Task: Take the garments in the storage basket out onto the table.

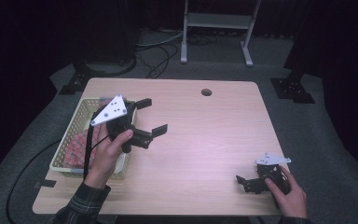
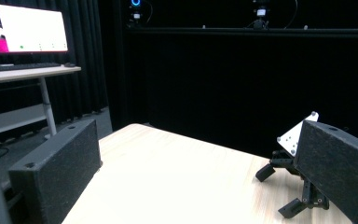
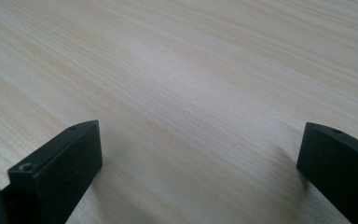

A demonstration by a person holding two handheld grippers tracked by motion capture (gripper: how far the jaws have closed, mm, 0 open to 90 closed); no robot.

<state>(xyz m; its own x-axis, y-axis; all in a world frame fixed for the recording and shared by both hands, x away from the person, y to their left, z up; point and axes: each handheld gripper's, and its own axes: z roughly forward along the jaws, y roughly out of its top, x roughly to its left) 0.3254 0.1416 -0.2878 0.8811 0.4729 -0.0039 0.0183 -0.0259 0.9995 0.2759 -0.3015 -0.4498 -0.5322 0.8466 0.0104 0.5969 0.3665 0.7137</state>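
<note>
1. The left gripper [image 1: 151, 116] sits left of centre in the high view, lifted above the table [image 1: 205, 140] and just to the right of the basket [image 1: 74, 133]. Its jaws are spread wide and hold nothing. In the left gripper view the two black jaws rise from the lower corners with bare table between them.

2. The checked cloth [image 1: 77, 147] lies inside the basket at the left of the high view, partly hidden by the person's left hand [image 1: 109, 151] and the cable. It looks like the thing to be worked on, and nothing grips it yet.

3. The right gripper [image 1: 244, 182] rests low at the lower right of the high view, well apart from the basket. Its jaws are parted and empty. The right gripper view has plain wood grain between them.

4. Risk: the left gripper points away from the basket, towards the middle of the table. To reach the cloth it would have to swing round, and a jaw could catch the basket rim and drag or tip the light basket.

5. Risk: the trailing cable hangs across the basket and could snag on its woven wall or on the cloth.

6. Risk: a shallow pinch may take only one fold, so the cloth could slip out or pull the basket along.

7. Risk: the basket stands close to the left edge of the table, so a sideways shove could push it off.
</note>
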